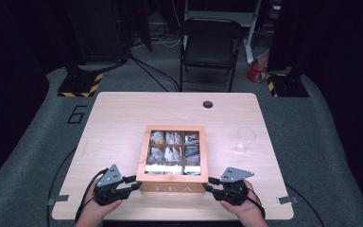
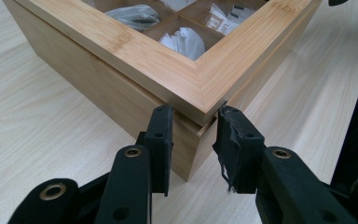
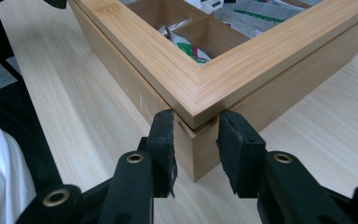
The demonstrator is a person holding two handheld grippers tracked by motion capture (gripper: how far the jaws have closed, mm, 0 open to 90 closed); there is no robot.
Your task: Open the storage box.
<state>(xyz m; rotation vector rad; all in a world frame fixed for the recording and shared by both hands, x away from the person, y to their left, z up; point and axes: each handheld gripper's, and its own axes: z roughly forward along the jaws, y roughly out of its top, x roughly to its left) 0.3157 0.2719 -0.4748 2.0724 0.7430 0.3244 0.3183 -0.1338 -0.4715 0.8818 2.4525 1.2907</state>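
Wooden tea box at counter centre-6 o'clock; left gripper and right gripper jaws clenched on its near corners at the lid seam — thin purchase, judged likely to slip or skew the lid.

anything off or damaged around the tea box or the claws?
One thing: the pad on one finger of the left claw looks torn and frayed along its inner edge. The wooden tea box sits square on the table, lid level, and the clear cup stands upright.
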